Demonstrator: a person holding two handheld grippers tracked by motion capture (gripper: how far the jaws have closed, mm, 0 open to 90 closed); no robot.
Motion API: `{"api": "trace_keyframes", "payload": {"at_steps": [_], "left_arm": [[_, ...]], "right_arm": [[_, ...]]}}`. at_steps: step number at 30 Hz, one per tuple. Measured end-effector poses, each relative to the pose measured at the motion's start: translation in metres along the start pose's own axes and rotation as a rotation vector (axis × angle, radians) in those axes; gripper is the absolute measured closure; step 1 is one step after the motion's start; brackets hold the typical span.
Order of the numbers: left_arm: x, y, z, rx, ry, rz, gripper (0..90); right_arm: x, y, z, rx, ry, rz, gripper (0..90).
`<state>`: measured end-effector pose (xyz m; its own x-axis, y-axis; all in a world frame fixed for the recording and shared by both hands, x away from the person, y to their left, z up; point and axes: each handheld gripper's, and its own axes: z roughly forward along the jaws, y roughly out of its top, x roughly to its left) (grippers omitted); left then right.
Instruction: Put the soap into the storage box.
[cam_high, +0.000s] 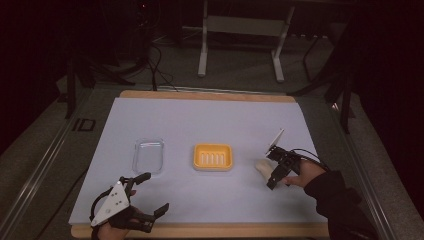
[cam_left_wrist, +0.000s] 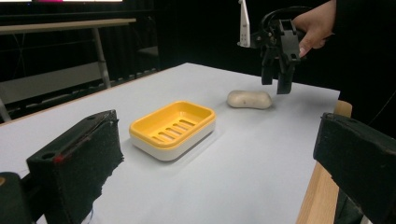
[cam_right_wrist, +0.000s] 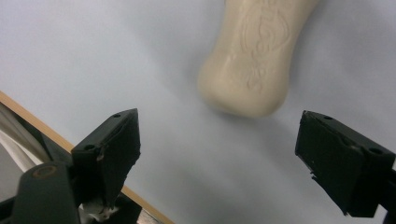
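A cream bar of soap lies on the white table sheet, right of a yellow soap dish with a slotted floor and nothing in it. My right gripper hangs open just above the sheet, on the near right side of the soap, jaws pointing down with nothing between them. At the table's near left corner my left gripper is open and holds nothing, its jaws aimed toward the dish.
A clear plastic tray lies left of the dish. The white sheet covers a wooden board whose edge shows at the front. Behind the table are dark floor, cables and a metal table frame.
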<state>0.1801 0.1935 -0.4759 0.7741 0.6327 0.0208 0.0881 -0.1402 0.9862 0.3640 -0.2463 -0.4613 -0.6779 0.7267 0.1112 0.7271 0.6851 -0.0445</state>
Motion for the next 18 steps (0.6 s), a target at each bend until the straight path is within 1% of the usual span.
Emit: {"api": "trace_keyframes", "payload": {"at_steps": [8, 9, 10, 11, 13, 18], "left_arm": [[0.0, 0.0, 0.0, 0.002, -0.001, 0.001, 1.1], [0.0, 0.0, 0.0, 0.001, 0.0, 0.001, 1.1], [0.0, 0.0, 0.0, 0.001, 0.0, 0.001, 1.1], [0.0, 0.0, 0.0, -0.002, -0.001, 0.0, 1.1], [0.0, 0.0, 0.0, -0.003, -0.001, -0.001, 1.1], [0.0, 0.0, 0.0, 0.0, -0.001, 0.0, 1.1]], "right_arm": [[-0.003, 0.009, -0.003, -0.053, -0.017, 0.004, 15.0], [-0.003, 0.012, -0.005, -0.075, -0.029, 0.008, 16.4], [-0.003, 0.012, -0.005, -0.075, -0.029, 0.008, 16.4], [-0.003, 0.014, -0.006, -0.095, -0.029, 0.001, 16.5], [-0.003, 0.016, -0.007, -0.114, -0.035, -0.006, 16.8], [-0.004, 0.021, -0.009, -0.165, -0.052, 0.004, 16.8]]}}
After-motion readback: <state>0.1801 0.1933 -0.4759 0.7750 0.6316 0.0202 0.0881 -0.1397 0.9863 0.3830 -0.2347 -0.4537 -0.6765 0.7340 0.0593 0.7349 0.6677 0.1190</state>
